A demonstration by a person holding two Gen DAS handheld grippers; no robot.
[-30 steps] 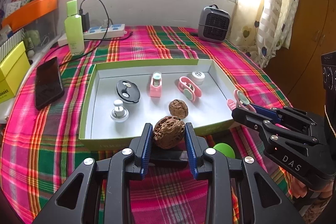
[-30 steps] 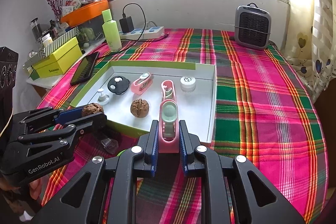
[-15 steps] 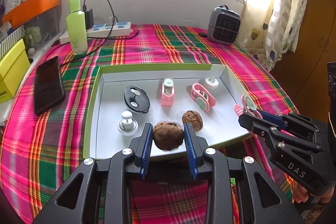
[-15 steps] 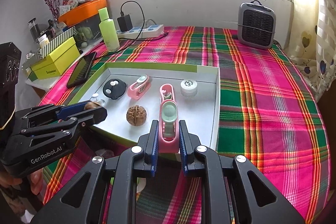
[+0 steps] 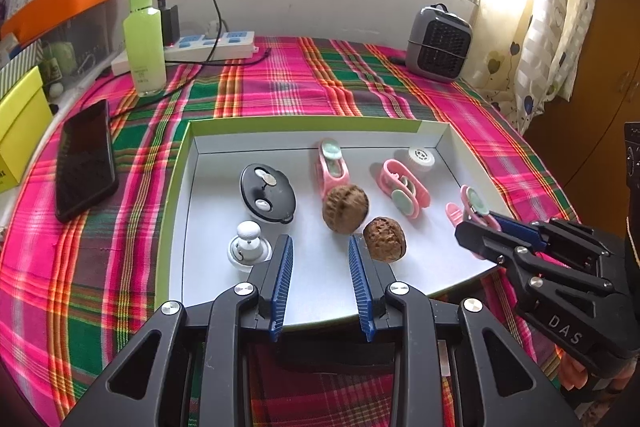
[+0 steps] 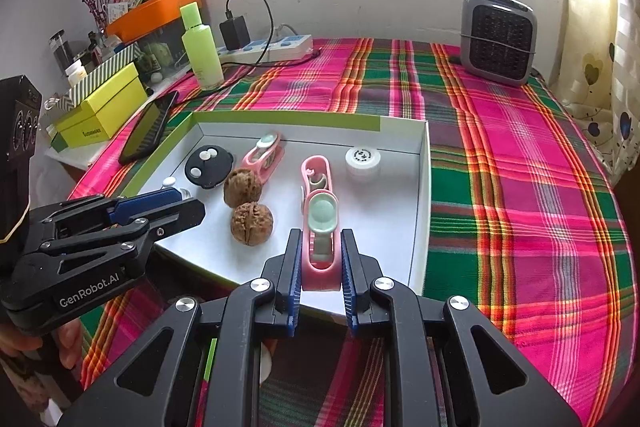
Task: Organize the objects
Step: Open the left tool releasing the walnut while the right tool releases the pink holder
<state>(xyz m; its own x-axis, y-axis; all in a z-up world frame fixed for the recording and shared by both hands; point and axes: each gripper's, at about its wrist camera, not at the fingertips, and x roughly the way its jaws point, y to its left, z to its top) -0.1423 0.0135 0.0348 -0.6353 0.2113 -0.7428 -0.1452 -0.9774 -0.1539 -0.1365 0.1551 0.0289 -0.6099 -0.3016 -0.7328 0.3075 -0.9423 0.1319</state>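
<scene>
Our right gripper [image 6: 320,263] clamps a pink clip [image 6: 320,239], long axis pointing away from us, over the near edge of the white tray [image 6: 420,187], while our left gripper [image 5: 320,251] hangs unclenched, a walnut [image 5: 345,203] lying loose just beyond its fingertips.

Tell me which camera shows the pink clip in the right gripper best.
The right wrist view. The pink clip sits centred there, clamped between the right gripper pads, green pad facing up. The left wrist view shows only its tip, sticking out past the right gripper's fingers over the white tray.
</scene>
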